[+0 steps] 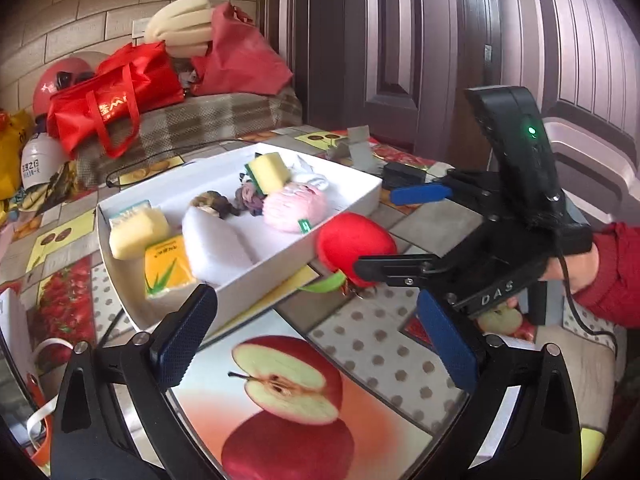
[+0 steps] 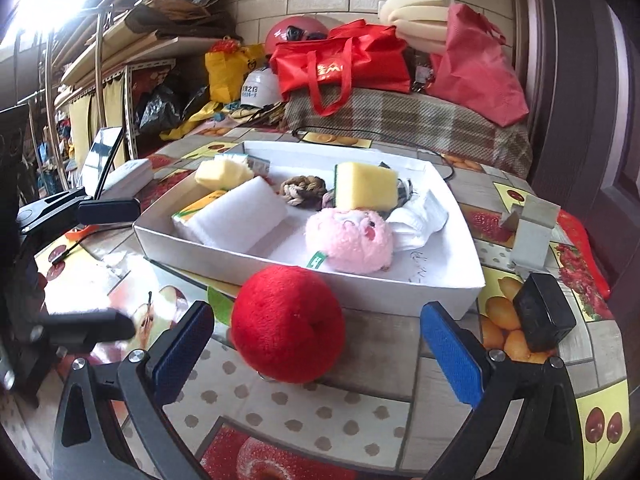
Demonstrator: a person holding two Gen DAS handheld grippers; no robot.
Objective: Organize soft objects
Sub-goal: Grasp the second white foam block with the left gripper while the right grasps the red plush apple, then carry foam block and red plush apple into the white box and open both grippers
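A red plush apple (image 2: 288,324) with a green leaf lies on the tablecloth just in front of the white tray (image 2: 436,300). It also shows in the left wrist view (image 1: 352,246). My right gripper (image 2: 316,354) is open, its blue pads on either side of the apple, not touching it; it shows in the left wrist view (image 1: 394,232) too. My left gripper (image 1: 320,340) is open and empty over the tablecloth, near the tray's (image 1: 256,280) corner. The tray holds a pink plush (image 2: 348,238), yellow sponges (image 2: 366,186), a white foam block (image 2: 240,216) and a rope knot (image 2: 302,188).
A black box (image 2: 544,312) and a grey stand (image 2: 532,232) sit right of the tray. Red bags (image 2: 344,64) lie on a checked blanket behind the table. A cable (image 2: 400,140) runs behind the tray. Shelves stand at the left.
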